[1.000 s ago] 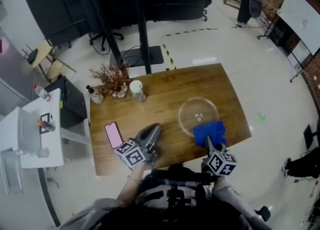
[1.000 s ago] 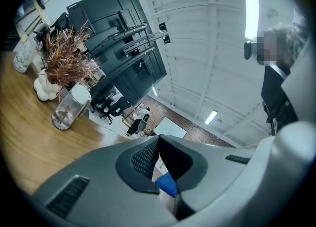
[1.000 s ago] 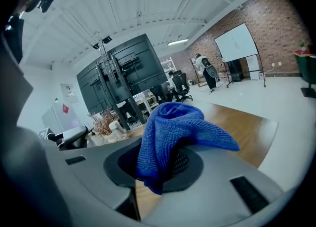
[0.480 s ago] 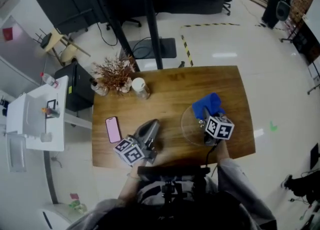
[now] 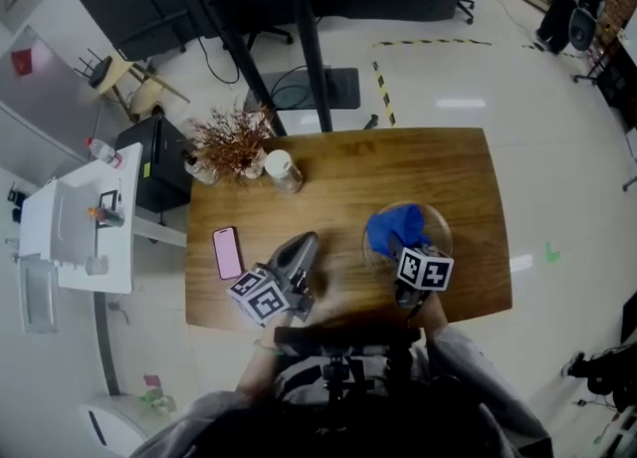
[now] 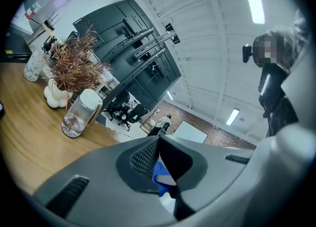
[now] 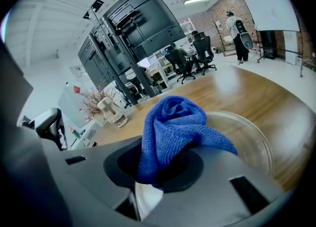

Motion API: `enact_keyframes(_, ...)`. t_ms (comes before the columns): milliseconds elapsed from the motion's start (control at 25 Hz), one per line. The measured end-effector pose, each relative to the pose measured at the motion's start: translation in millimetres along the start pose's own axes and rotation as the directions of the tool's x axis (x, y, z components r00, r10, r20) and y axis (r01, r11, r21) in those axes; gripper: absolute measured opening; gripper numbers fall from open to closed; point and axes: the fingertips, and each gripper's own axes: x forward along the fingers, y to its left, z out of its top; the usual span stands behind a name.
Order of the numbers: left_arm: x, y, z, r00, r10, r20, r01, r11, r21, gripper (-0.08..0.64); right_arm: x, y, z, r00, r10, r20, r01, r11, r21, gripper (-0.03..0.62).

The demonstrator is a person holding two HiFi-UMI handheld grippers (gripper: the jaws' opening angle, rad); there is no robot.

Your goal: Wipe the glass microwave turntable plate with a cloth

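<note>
Cloth (image 5: 393, 227) swept from far rim to centre of glass turntable plate (image 5: 445, 234), right gripper (image 5: 403, 247) pinching it: wipe under way. Left gripper (image 5: 304, 249) idle left of plate, jaws pressed together.

My right gripper (image 5: 408, 253) clamps a crumpled blue microfibre cloth (image 5: 391, 226) above the near-right part of the brown wooden table (image 5: 338, 182). My left gripper (image 5: 301, 250), jaws together, sits by its near edge.
</note>
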Motion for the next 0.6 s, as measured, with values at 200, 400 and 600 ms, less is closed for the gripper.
enact_keyframes(200,10,-3,-7,0.999,-0.028,-0.025,0.027,0.999,-0.017,-0.002,-27,24,-48,0.997,0.047,-0.065,-0.046,0.999,0.016,0.080)
enact_keyframes(400,15,-4,-10,0.998,-0.051,-0.039,0.050,0.998,-0.025,-0.002,-40,30,-85,0.992,0.058,-0.114,-0.055,0.998,0.023,0.080)
enact_keyframes(600,21,6,-38,0.987,-0.068,-0.144,0.069,0.998,0.001,-0.002,-48,17,-59,0.999,0.024,-0.048,-0.022,0.999,0.042,0.080)
